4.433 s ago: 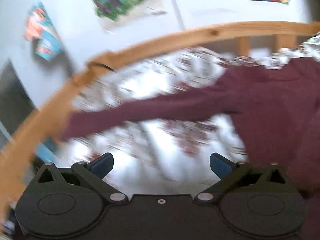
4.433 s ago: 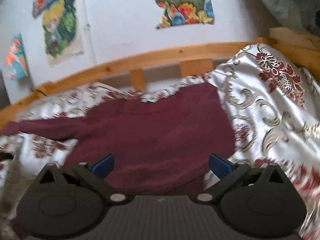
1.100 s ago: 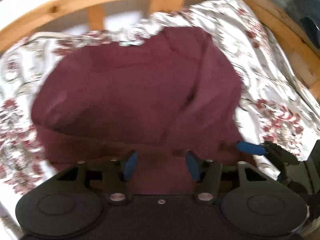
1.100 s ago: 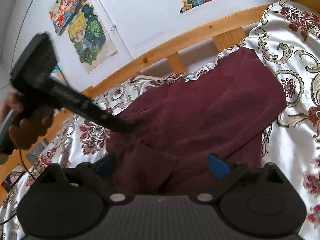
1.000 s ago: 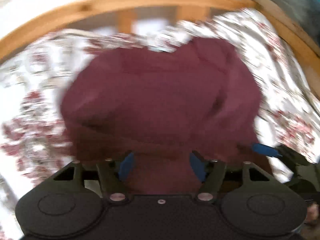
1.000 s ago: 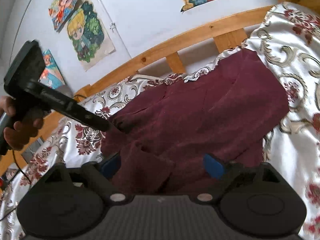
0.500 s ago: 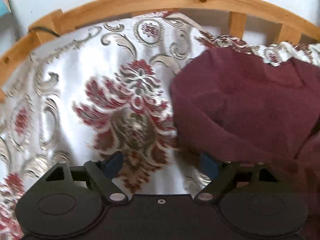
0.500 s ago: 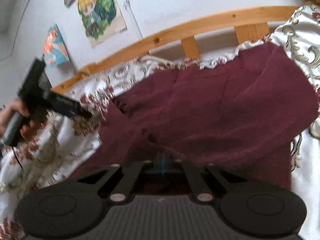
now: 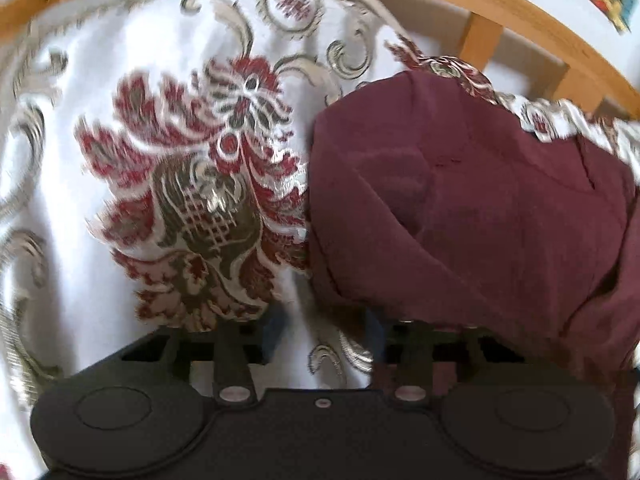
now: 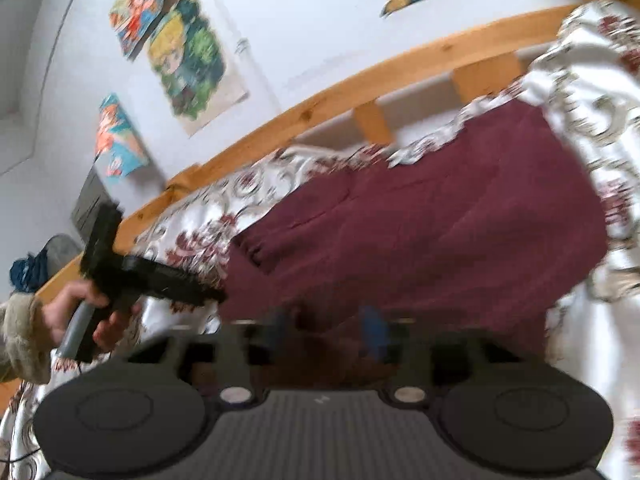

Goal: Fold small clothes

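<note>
No legible text; L gripper (image 9: 322, 330) jaws closing over bedspread (image 9: 120, 80), R gripper (image 10: 326, 330) reopening above maroon garment (image 10: 420, 232)

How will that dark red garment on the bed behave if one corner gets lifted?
The maroon garment will probably droop limply: it lies in soft folds and creases. It looks thin, so likely light. On the shiny patterned bedspread it may slide rather than stay put.
</note>
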The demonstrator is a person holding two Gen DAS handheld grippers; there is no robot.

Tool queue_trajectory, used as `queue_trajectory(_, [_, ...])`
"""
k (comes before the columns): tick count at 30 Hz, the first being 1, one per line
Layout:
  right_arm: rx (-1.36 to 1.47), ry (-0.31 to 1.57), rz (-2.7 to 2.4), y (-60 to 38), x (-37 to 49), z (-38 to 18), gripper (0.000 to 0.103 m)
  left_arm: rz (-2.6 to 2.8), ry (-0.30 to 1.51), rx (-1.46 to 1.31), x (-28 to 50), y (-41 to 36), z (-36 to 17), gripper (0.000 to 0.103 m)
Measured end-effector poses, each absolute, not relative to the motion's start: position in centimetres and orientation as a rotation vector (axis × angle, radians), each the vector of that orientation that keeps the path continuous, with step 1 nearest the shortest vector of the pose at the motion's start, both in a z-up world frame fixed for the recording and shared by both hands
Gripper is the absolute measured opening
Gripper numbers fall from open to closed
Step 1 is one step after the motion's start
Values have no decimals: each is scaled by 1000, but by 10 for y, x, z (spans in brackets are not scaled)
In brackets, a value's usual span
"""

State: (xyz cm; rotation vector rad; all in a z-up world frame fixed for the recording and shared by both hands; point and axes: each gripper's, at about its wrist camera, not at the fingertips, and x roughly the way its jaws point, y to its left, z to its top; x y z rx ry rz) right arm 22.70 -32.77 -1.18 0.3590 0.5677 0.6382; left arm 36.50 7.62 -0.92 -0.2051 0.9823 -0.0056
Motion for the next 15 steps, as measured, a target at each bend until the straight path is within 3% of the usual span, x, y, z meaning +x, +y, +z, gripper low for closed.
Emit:
queue_trajectory(1, [355, 573, 654, -321, 227, -16, 70, -7, 986, -241, 367, 79, -12, 28])
queue_trajectory(2, [336, 584, 655, -313, 228, -21, 73, -18, 989, -281, 367, 81, -14, 12])
queue_trajectory(3, [306, 593, 640, -306, 228, -25, 74, -30, 989, -326, 368, 83, -15, 6])
queue_trajectory(4, [272, 596, 622, -299, 228, -30, 67, -25, 980, -343, 367, 83, -15, 6])
queue_trajectory(5, [248, 601, 617, -293, 228, -33, 56, -21, 974, -343, 366, 82, -14, 4])
queue_trajectory(6, [236, 625, 616, -289, 232, -36, 17, -22, 968, -333, 364, 80, -13, 3])
queue_trajectory(7, [234, 642, 606, -287, 233, -36, 4, -24, 955, -324, 362, 78, -10, 2])
queue_trajectory(15, [324, 637, 565, -341, 216, 12, 4, -147, 844, -472, 334, 83, 3, 2])
